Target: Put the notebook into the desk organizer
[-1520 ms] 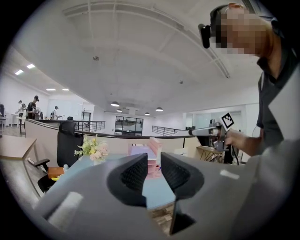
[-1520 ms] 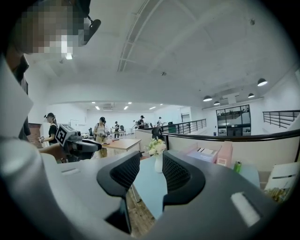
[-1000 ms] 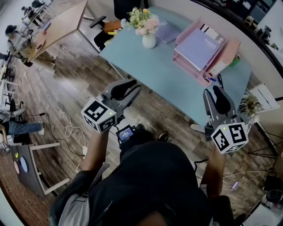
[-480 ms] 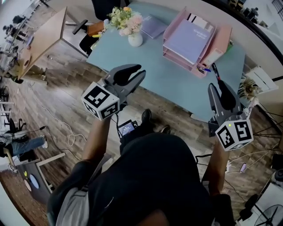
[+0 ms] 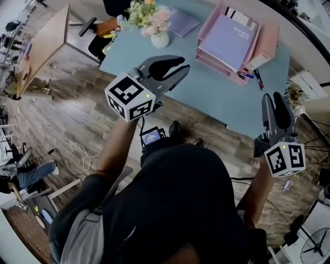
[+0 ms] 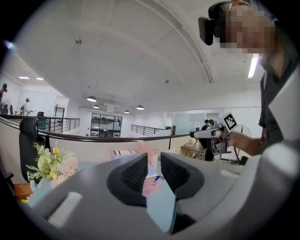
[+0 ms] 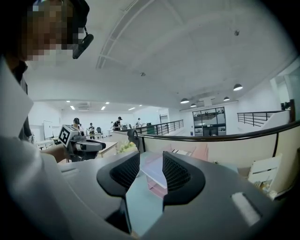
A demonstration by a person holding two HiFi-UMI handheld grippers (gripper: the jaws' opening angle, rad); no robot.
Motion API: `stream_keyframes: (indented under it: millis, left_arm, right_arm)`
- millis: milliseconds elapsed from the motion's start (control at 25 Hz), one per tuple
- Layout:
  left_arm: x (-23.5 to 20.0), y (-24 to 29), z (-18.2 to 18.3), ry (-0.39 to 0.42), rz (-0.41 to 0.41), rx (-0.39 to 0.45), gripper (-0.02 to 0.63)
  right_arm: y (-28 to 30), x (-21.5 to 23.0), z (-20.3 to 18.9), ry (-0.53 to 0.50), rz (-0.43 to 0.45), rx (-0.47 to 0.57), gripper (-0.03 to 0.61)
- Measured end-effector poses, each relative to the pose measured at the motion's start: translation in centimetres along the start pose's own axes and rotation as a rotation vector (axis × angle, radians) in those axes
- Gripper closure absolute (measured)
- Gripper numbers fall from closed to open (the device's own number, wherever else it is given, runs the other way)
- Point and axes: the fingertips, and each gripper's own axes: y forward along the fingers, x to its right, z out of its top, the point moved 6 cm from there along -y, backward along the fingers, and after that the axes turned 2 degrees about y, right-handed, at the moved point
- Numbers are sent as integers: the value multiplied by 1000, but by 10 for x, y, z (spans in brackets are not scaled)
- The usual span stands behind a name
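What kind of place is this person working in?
Most likely an open-plan office. A light-blue desk carries a pink desk organizer and a vase of flowers, a black office chair stands at its far side, and a wooden desk and other people show farther off.

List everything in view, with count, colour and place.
table: one, light blue, upper centre
desk organizer: one, pink, table's right end
notebook: one, purple, flat beside the flowers
second notebook: one, purple, organizer's top tray
vase of flowers: one, white, table's left end
pens: a few, dark, beside organizer
wooden desk: one, tan, far left
left hand-held gripper: grey, open, empty, over table's near edge
right hand-held gripper: grey, open, empty, by table's near right corner
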Motion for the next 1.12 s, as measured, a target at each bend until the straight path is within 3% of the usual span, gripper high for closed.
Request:
stream_keyframes:
  millis: [560,1120]
  left_arm:
    - [-62,26,-6,3,-171,-4,466]
    - [-88,65,-24,-81,-156,-30,465]
  right_arm:
    - [40,-12,3,-27,-146,10,439]
    - [84,20,-4,11,-100,-4,414]
